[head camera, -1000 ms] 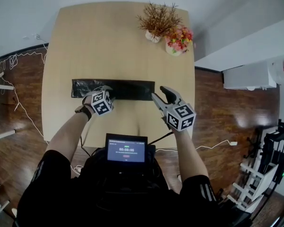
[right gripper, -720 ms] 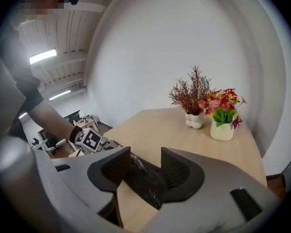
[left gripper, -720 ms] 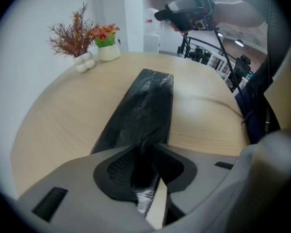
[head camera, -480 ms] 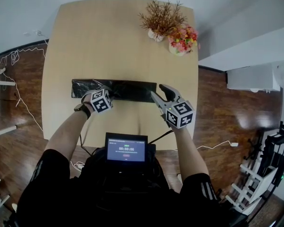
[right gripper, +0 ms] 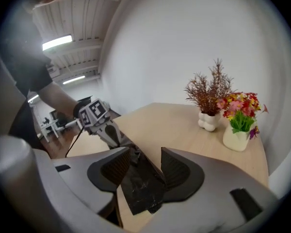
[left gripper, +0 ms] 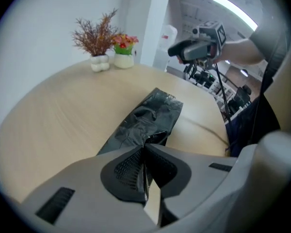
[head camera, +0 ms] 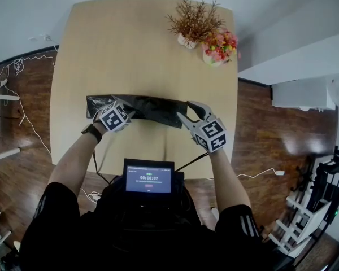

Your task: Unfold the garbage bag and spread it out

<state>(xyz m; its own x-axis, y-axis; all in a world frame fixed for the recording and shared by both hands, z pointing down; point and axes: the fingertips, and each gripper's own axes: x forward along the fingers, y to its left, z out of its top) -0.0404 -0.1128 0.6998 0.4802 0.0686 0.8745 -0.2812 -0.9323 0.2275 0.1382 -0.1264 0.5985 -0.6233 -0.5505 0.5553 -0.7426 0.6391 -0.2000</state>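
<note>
A black garbage bag [head camera: 152, 107], folded into a long strip, lies across the wooden table [head camera: 141, 49]. My left gripper [head camera: 127, 113] is at its left part, shut on the bag's near edge; in the left gripper view the pads [left gripper: 136, 166] meet with the crumpled black film [left gripper: 145, 120] pinched between them. My right gripper [head camera: 187, 112] is open at the strip's right end. In the right gripper view the bag's end [right gripper: 140, 188] lies between and below the spread jaws, and the pads [right gripper: 177, 171] are not pressing on it. The left gripper [right gripper: 114, 135] shows beyond it.
A white vase of dried twigs [head camera: 193, 24] and a pot of coloured flowers [head camera: 216, 45] stand at the table's far right corner. A small screen [head camera: 148, 179] sits at my chest. Cables [head camera: 22, 66] trail on the wooden floor to the left.
The left gripper's jaws have closed on the bag's near edge and raised it slightly. The right gripper has edged in over the bag's right end, still open.
</note>
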